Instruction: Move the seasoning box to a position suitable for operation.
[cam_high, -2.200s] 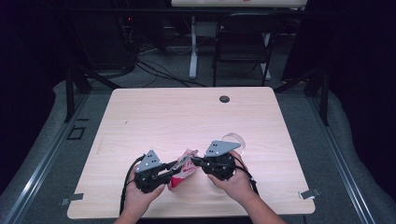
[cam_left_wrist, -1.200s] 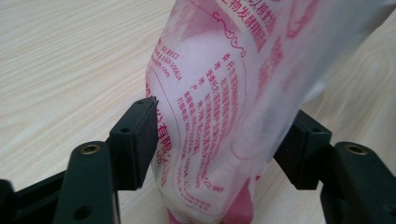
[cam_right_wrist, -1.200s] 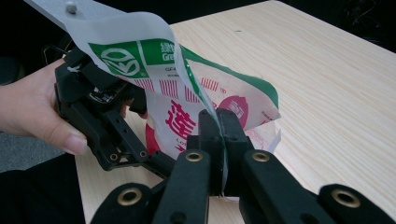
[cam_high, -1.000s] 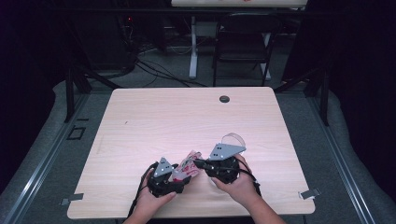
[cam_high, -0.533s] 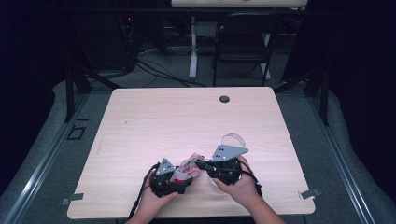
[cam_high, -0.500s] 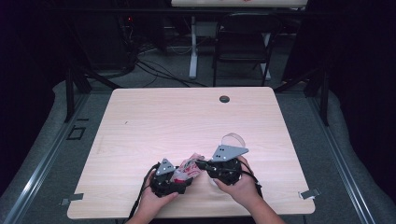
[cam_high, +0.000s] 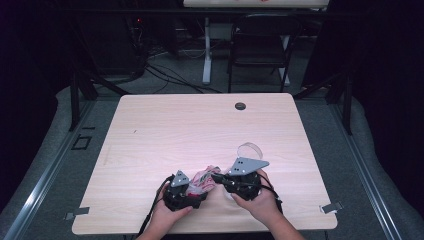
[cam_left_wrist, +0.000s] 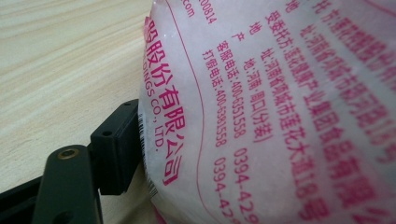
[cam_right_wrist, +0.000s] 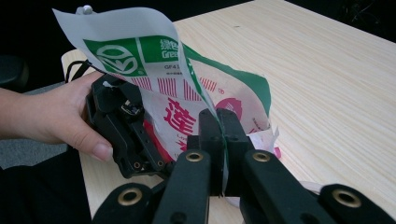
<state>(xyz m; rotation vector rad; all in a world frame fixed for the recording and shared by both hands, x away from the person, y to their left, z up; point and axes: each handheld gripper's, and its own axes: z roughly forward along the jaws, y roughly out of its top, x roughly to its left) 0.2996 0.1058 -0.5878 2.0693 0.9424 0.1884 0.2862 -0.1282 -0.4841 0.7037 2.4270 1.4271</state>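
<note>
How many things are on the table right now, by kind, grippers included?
Printed plastic bag: 1
Clear plastic piece behind the right gripper: 1
Grippers, left gripper and right gripper, both holding the bag: 2
Dark round grommet in the table: 1
Total: 5

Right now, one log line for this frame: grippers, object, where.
left gripper: shut on plastic bag | right gripper: shut on bag's edge | bag held between both | near front edge of table

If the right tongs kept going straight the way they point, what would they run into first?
Most likely the left tongs and the hand holding them, just beyond the plastic bag that the right tongs already pinch; depth is uncertain.
</note>
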